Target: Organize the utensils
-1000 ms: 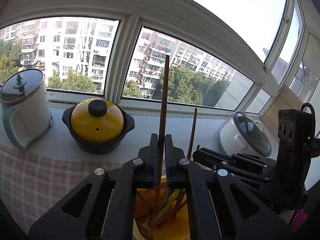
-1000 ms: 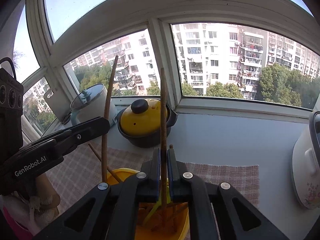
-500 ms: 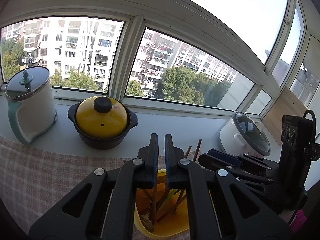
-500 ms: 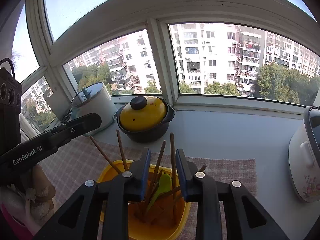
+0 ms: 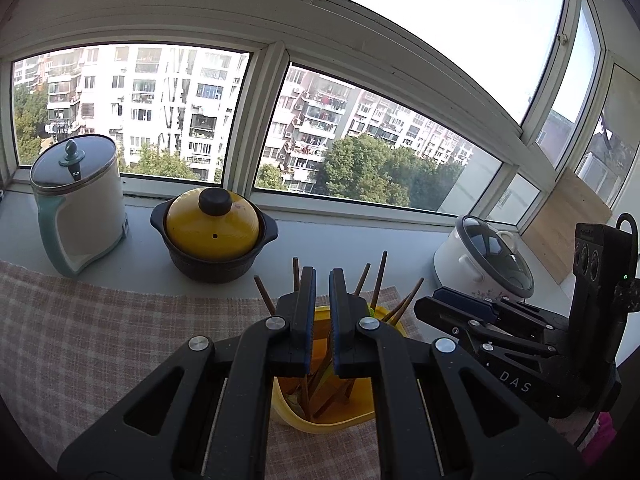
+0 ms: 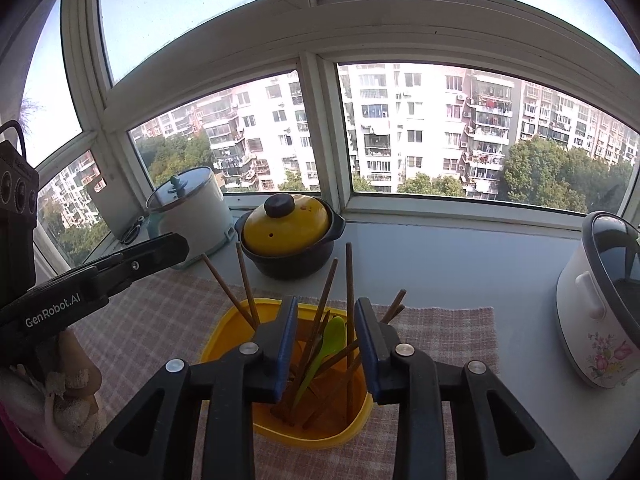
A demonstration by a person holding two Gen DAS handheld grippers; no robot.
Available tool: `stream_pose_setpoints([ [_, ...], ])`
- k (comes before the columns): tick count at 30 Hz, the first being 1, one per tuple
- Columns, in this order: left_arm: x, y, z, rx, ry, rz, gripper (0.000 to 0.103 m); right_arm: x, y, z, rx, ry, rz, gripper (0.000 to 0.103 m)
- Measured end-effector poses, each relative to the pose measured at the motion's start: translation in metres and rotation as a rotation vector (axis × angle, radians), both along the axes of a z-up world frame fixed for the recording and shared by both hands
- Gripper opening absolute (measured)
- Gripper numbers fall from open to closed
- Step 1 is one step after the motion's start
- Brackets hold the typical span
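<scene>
A yellow container stands on the checked cloth and holds several brown chopsticks and a green spoon, all leaning upright. My right gripper hovers just in front of and above it. Its jaws are opening, and the chopsticks behind the gap are free of the pads. In the left wrist view the same container sits below my left gripper, which is shut with nothing in it. Chopstick tips stick up past its fingers. The right gripper shows at the right there.
On the grey windowsill behind stand a white and teal kettle, a dark pot with a yellow lid and a white rice cooker. The checked cloth covers the counter. A wooden board leans at the far right.
Each gripper held one upright chopstick a second ago; both chopsticks now stand in the container. The right jaws have spread apart. Both grippers have drawn back and slightly up from the container.
</scene>
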State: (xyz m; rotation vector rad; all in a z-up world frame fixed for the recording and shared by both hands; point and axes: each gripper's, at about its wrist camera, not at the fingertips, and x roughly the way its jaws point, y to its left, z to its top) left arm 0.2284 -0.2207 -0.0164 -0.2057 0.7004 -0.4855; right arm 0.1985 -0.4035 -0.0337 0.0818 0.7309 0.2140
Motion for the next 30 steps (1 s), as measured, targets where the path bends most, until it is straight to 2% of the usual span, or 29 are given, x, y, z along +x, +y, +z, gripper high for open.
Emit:
stream_pose_setpoints([
  [6,-0.024,0.009,0.008,0.009,-0.022,0.005,0.004,-0.022,0.005,0.01,-0.031,-0.032,-0.011,0.034],
  [8,-0.033,0.012,0.011,0.014,-0.03,0.005,0.004,-0.03,0.005,0.013,-0.033,-0.044,-0.015,0.042],
  [12,-0.051,0.016,0.015,0.036,-0.046,0.003,0.004,-0.046,0.008,0.021,-0.043,-0.071,-0.025,0.05],
  [14,-0.062,0.018,0.017,0.049,-0.057,0.001,0.004,-0.055,0.009,0.026,-0.051,-0.09,-0.035,0.062],
  [19,-0.087,0.025,0.021,0.066,-0.072,-0.002,0.005,-0.076,0.012,0.035,-0.068,-0.129,-0.059,0.073],
  [20,-0.091,0.026,0.022,0.067,-0.075,0.001,0.014,-0.079,0.012,0.037,-0.067,-0.134,-0.064,0.076],
  [21,-0.096,0.028,0.022,0.066,-0.078,0.003,0.028,-0.082,0.012,0.038,-0.064,-0.139,-0.068,0.077],
  [23,-0.106,0.03,0.025,0.067,-0.092,0.007,0.042,-0.089,0.011,0.041,-0.057,-0.148,-0.078,0.084],
  [25,-0.116,0.032,0.029,0.079,-0.108,0.012,0.05,-0.096,0.012,0.043,-0.058,-0.159,-0.088,0.087],
  [27,-0.125,0.034,0.032,0.086,-0.124,0.017,0.067,-0.103,0.013,0.045,-0.067,-0.17,-0.097,0.089],
  [30,-0.137,0.038,0.036,0.096,-0.142,0.032,0.078,-0.113,0.014,0.047,-0.073,-0.183,-0.11,0.094],
])
